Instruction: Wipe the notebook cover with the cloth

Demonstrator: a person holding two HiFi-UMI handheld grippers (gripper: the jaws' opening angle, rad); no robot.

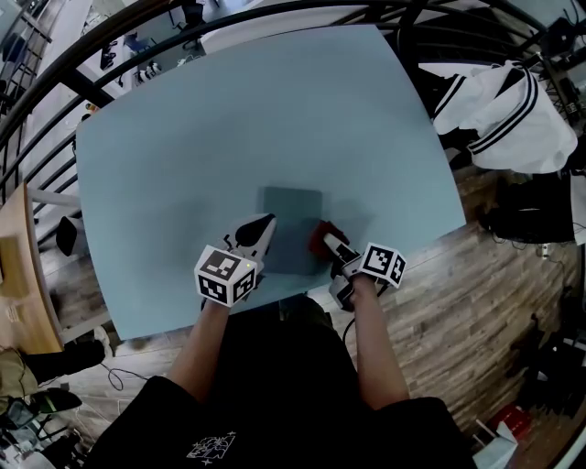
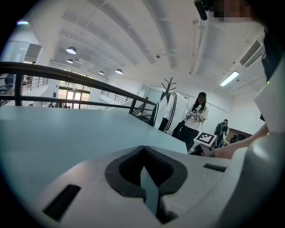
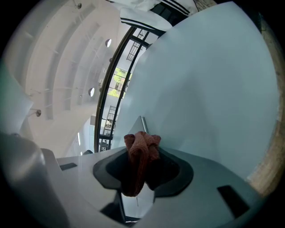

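Note:
A dark teal notebook (image 1: 295, 220) lies flat near the front edge of the pale blue table (image 1: 229, 119). My left gripper (image 1: 265, 223) is shut, and its tips lie on the notebook's left edge. In the left gripper view the jaws (image 2: 143, 156) meet with only a thin slit between them. My right gripper (image 1: 329, 242) is at the notebook's right edge, shut on a bunched red cloth (image 1: 322, 234). In the right gripper view the cloth (image 3: 141, 153) sticks out between the jaws, and a corner of the notebook (image 3: 136, 128) shows just beyond it.
A white jacket with black stripes (image 1: 505, 108) hangs on the black railing (image 1: 275, 11) at the far right. A wooden desk (image 1: 18, 275) stands at the left. Wood floor lies below the table's front edge. People (image 2: 194, 116) stand beyond the table.

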